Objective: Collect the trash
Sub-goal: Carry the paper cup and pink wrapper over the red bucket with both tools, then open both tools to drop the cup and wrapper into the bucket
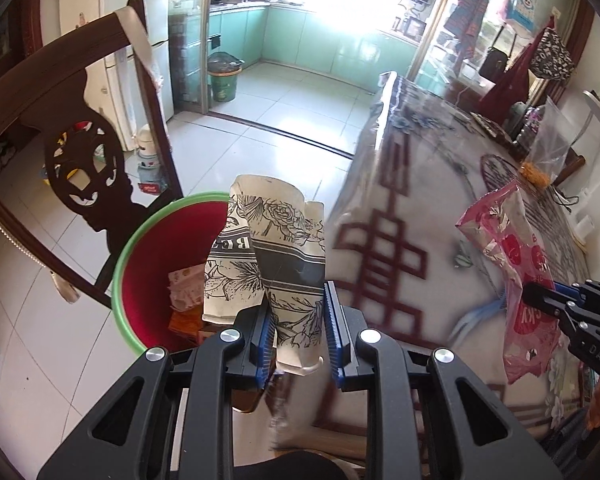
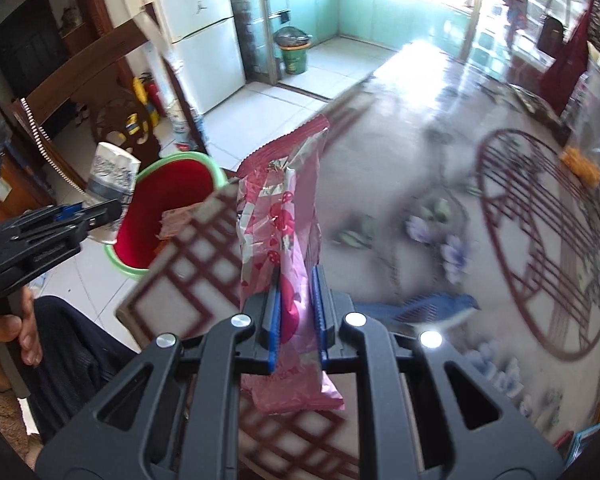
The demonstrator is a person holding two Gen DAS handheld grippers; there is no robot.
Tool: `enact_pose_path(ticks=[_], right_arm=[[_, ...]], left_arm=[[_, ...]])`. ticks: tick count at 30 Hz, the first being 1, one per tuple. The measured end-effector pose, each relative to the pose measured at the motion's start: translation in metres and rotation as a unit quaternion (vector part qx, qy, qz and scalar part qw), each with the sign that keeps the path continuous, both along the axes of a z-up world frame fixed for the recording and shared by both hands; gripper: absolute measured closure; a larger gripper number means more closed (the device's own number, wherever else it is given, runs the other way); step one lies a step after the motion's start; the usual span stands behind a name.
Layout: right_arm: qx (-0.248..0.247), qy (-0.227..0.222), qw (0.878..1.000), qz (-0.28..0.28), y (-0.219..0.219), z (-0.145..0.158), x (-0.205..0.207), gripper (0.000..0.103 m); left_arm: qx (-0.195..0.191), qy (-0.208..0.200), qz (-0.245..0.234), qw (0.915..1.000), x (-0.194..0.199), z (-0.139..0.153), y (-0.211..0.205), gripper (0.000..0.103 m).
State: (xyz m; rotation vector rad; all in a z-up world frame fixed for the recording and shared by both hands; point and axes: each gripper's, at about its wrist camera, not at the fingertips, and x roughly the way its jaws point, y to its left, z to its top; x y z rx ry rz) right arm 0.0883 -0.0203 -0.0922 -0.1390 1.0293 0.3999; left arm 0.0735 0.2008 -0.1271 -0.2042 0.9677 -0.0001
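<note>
My left gripper [image 1: 296, 320] is shut on a crushed paper cup [image 1: 272, 248] with a black floral print and holds it over the right rim of the red bin with a green rim [image 1: 140, 248]. Paper trash lies inside the bin. My right gripper [image 2: 296, 316] is shut on a pink snack wrapper [image 2: 284, 208] and holds it upright above the table edge. The wrapper [image 1: 516, 264] and right gripper [image 1: 548, 300] also show at the right of the left wrist view. The cup [image 2: 112, 176], left gripper [image 2: 96, 212] and bin [image 2: 172, 200] show at the left of the right wrist view.
A dark wooden chair [image 1: 60, 128] stands left of the bin. The table [image 1: 412, 208] has a patterned cloth under clear plastic. A clear bag with orange snacks [image 1: 540, 160] lies at its far side and a blue comb [image 2: 436, 308] near my right gripper. A green bin [image 1: 224, 80] stands in the kitchen doorway.
</note>
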Motion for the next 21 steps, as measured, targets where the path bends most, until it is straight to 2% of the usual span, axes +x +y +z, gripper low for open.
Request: enact_pose_path(ticks=[10, 12, 14, 15, 16, 17, 19, 21], right_arm=[[0.057, 0.048, 0.996, 0.055, 0.086, -0.018, 0.042, 0.089], [0.057, 0.047, 0.995, 0.064, 0.102, -0.02, 0.047, 0.089], [0.069, 0.049, 0.994, 0.07, 0.11, -0.021, 0.05, 0.088], [0.079, 0.053, 0.993, 0.072, 0.112, -0.021, 0.052, 0.086], [0.084, 0.055, 0.992, 0.072, 0.113, -0.022, 0.054, 0.079], [0.089, 0.053, 0.992, 0.072, 0.113, -0.02, 0.055, 0.071], [0.094, 0.04, 0.993, 0.065, 0.11, -0.015, 0.052, 0.049], [0.103, 0.029, 0.993, 0.055, 0.101, -0.011, 0.049, 0.043]], left_arm=[[0.019, 0.021, 0.063, 0.9976, 0.018, -0.012, 0.056, 0.082], [0.01, 0.023, 0.07, 0.9972, 0.021, -0.013, 0.063, 0.082], [0.014, 0.019, 0.08, 0.9965, 0.022, -0.013, 0.066, 0.07], [0.014, 0.015, 0.083, 0.9963, 0.022, -0.012, 0.067, 0.053], [0.016, 0.008, 0.089, 0.9959, 0.021, -0.01, 0.068, 0.037], [0.019, 0.002, 0.094, 0.9954, 0.02, -0.008, 0.069, 0.031], [0.018, -0.006, 0.1, 0.9948, 0.018, -0.006, 0.071, 0.03], [0.015, -0.007, 0.103, 0.9946, 0.016, -0.006, 0.07, 0.025]])
